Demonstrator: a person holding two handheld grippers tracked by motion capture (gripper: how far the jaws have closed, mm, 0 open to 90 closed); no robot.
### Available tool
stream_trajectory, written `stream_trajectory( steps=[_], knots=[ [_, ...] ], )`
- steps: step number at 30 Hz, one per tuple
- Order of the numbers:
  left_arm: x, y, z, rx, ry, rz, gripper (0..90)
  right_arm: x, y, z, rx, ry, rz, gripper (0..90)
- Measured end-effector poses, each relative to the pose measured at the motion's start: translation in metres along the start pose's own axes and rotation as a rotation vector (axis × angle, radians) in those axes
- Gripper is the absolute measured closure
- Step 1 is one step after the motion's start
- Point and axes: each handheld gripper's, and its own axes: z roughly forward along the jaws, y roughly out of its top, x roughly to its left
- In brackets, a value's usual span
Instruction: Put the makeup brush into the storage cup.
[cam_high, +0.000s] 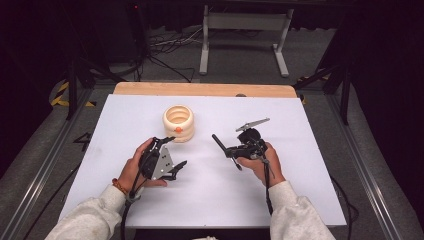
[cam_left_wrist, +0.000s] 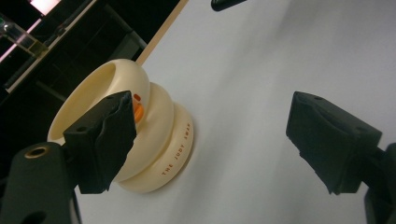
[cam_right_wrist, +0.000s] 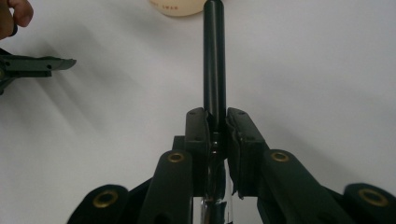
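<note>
A cream ribbed ceramic holder (cam_high: 178, 122) stands near the table's far edge. The left claw (cam_high: 170, 156), wide open and empty, should be closed squarely on it; the right claw (cam_right_wrist: 215, 127) is clamped on a black rod-shaped handle (cam_right_wrist: 214, 56).

White table (cam_high: 210, 190) fills middle of high view, bare wooden strip (cam_high: 205, 89) along far edge, small dark spot on that strip right of centre, too small to identify. Directly on white surface: cream ribbed ring-shaped container (cam_high: 178, 123), upright, upper centre-left of frame, orange mark on near side. Rest of surface plain white.
</note>
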Motion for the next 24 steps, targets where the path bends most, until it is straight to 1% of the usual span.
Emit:
stream_trajectory(
  steps=[1, 2, 4, 5, 6, 7, 8, 10, 11, 13, 15, 16, 17, 18, 20, 21, 23, 24],
  knots=[
    [-0.002, 0.001, 0.0, 0.0, 0.002, 0.015, 18.2, 0.004, 0.001, 0.004, 0.017, 0.005, -0.01, 80.0],
    [-0.004, 0.002, 0.001, 0.003, 0.004, 0.032, 18.2, 0.004, 0.001, 0.004, 0.017, 0.005, -0.01, 80.0],
    [-0.009, 0.003, 0.002, 0.008, 0.009, 0.065, 19.1, 0.009, 0.003, 0.009, 0.027, 0.018, -0.015, 80.0],
    [-0.011, 0.004, 0.003, 0.01, 0.011, 0.093, 19.5, 0.011, 0.004, 0.011, 0.035, 0.021, -0.02, 80.0],
    [-0.013, 0.004, 0.003, 0.018, 0.018, 0.122, 21.9, 0.014, 0.005, 0.014, 0.041, 0.031, -0.027, 79.9],
    [-0.016, 0.004, 0.004, 0.024, 0.029, 0.153, 22.7, 0.015, 0.007, 0.015, 0.037, 0.047, -0.027, 79.9],
    [-0.017, 0.004, 0.004, 0.027, 0.027, 0.162, 24.4, 0.018, 0.008, 0.017, 0.037, 0.063, -0.031, 79.9],
    [-0.019, 0.004, 0.005, 0.029, 0.027, 0.173, 25.7, 0.023, 0.011, 0.02, 0.047, 0.076, -0.039, 79.9],
    [-0.02, 0.004, 0.005, 0.026, 0.033, 0.186, 26.8, 0.025, 0.012, 0.022, 0.053, 0.083, -0.045, 79.9],
    [-0.022, 0.004, 0.006, 0.018, 0.034, 0.188, 27.7, 0.031, 0.015, 0.026, 0.071, 0.09, -0.059, 79.9],
    [-0.023, 0.004, 0.006, 0.019, 0.035, 0.195, 29.0, 0.033, 0.016, 0.028, 0.076, 0.092, -0.062, 79.9],
    [-0.023, 0.004, 0.006, 0.029, 0.027, 0.203, 29.0, 0.037, 0.018, 0.032, 0.09, 0.094, -0.075, 79.9],
    [-0.024, 0.003, 0.007, 0.034, 0.032, 0.203, 29.9, 0.04, 0.02, 0.035, 0.097, 0.098, -0.078, 79.9],
    [-0.025, 0.003, 0.007, 0.033, 0.033, 0.213, 30.5, 0.043, 0.021, 0.037, 0.106, 0.095, -0.088, 79.9],
    [-0.026, 0.003, 0.006, 0.037, 0.027, 0.219, 34.7, 0.048, 0.024, 0.042, 0.124, 0.09, -0.104, 79.9],
    [-0.026, 0.004, 0.006, 0.036, 0.025, 0.226, 35.3, 0.051, 0.026, 0.045, 0.133, 0.091, -0.106, 79.9],
    [-0.026, 0.004, 0.006, 0.04, 0.023, 0.243, 42.6, 0.055, 0.029, 0.049, 0.146, 0.086, -0.115, 79.9],
    [-0.026, 0.005, 0.005, 0.05, 0.024, 0.259, 42.6, 0.057, 0.03, 0.051, 0.151, 0.085, -0.12, 79.9]
  ],
)
